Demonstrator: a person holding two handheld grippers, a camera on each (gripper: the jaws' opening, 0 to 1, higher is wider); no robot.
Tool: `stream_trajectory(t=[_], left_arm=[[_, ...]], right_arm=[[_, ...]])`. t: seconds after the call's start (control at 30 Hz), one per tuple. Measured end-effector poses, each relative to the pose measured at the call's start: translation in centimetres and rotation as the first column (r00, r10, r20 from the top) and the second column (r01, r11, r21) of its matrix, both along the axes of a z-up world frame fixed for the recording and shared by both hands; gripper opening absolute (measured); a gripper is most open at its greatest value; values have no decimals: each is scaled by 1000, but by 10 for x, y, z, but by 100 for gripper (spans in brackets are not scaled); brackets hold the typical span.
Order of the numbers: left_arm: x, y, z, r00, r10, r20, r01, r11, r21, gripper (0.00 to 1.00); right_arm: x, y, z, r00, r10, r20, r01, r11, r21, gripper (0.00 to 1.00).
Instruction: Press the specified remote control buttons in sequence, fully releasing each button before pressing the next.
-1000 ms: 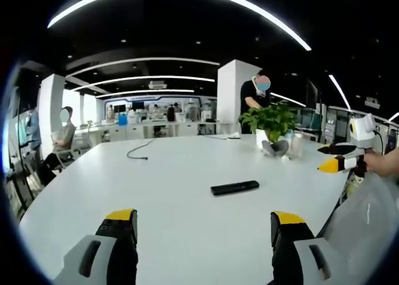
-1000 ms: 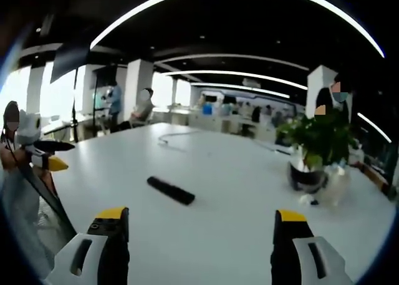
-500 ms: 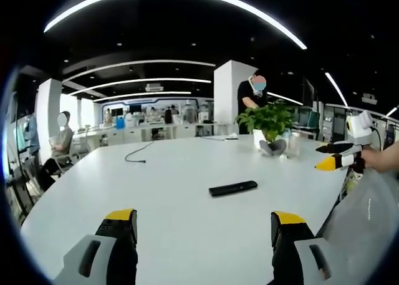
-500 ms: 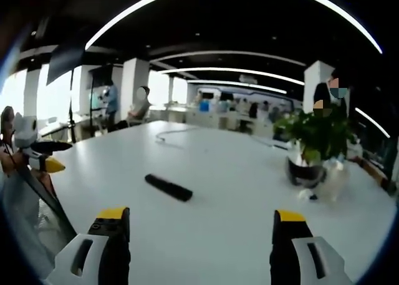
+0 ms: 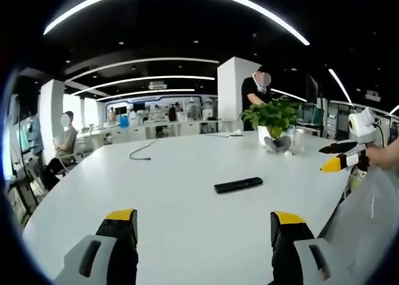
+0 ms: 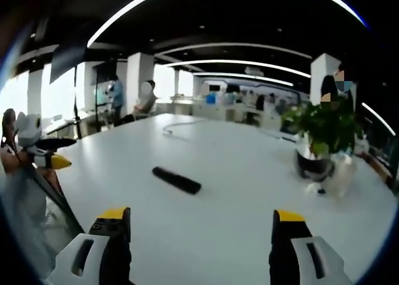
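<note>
A black remote control [image 5: 238,185] lies flat on the big white table [image 5: 162,198], ahead and a little right of my left gripper [image 5: 204,226], which stands open with nothing between its jaws. In the right gripper view the same remote [image 6: 177,179] lies ahead and left of centre, well beyond my right gripper [image 6: 201,226], also open and empty. The right gripper [image 5: 340,157] shows at the right edge of the left gripper view, held by a hand. At the left edge of the right gripper view the left gripper [image 6: 47,153] pokes in.
A potted green plant [image 5: 274,126] stands at the far right of the table, with a glass [image 5: 297,141] beside it. A dark cable [image 5: 142,151] lies on the far side. People [image 5: 63,144] sit and stand behind the table. A pale plastic bag [image 5: 368,222] hangs at the near right.
Both views have shifted slightly with the hands. The remote lies where it was, and both grippers stay open.
</note>
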State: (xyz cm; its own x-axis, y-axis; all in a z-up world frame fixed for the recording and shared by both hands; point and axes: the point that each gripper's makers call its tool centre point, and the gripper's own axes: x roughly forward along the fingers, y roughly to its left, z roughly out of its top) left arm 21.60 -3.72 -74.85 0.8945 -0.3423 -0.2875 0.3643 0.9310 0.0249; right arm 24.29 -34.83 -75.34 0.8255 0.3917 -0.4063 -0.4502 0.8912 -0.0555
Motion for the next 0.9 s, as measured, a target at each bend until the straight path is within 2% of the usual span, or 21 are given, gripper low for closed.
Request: stream_trajectory(t=[0.23, 0.4, 0.67, 0.77, 0.9], left_arm=[[0, 2, 0, 1000, 16, -4, -16, 1000, 16, 90], [-1, 2, -1, 1000, 6, -2, -6, 999, 41, 88], [0, 5, 1, 1000, 23, 4, -23, 999, 27, 88], [-1, 3, 2, 1000, 17, 2, -17, 1000, 12, 88], [-1, 3, -2, 1000, 12, -15, -11, 999, 33, 87]], right_arm=[[0, -2, 7, 1000, -4, 21, 3, 999, 49, 91], [-1, 1, 8, 1000, 14, 23, -16, 998, 58, 90], [-6, 12, 3, 997, 79, 3, -79, 995, 56, 85], [-6, 13, 7, 996, 84, 24, -85, 995, 51, 81], [-7, 13, 2, 996, 89, 4, -89, 996, 32, 79]])
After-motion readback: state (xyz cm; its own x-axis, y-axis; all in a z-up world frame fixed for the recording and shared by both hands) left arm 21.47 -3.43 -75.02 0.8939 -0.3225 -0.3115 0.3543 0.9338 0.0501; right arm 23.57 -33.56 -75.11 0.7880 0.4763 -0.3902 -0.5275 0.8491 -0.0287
